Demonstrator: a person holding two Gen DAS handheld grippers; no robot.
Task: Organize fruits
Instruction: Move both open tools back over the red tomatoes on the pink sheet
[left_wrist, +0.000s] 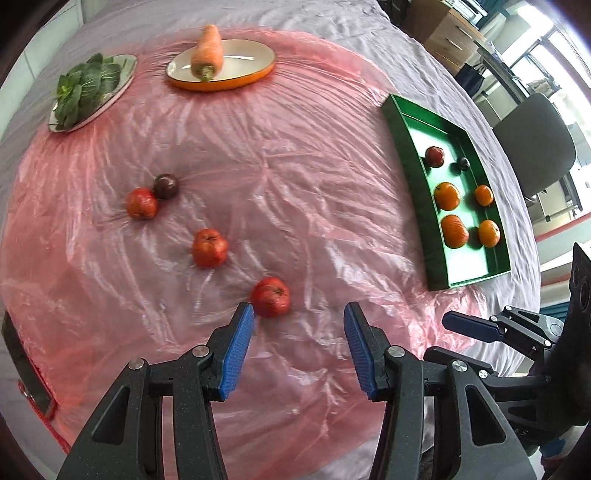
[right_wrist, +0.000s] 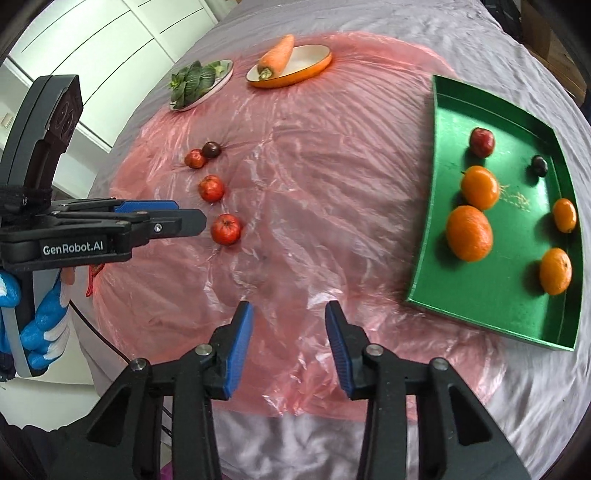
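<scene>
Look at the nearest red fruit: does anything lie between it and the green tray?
Nothing visible does. Between the nearest red fruit and the green tray lies only bare pink plastic sheet. The left gripper hangs open just beside the fruit.

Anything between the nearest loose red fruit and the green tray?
Nothing; only bare pink plastic sheet lies between the nearest red fruit and the green tray. The right wrist view shows it best; the left wrist view agrees.
</scene>
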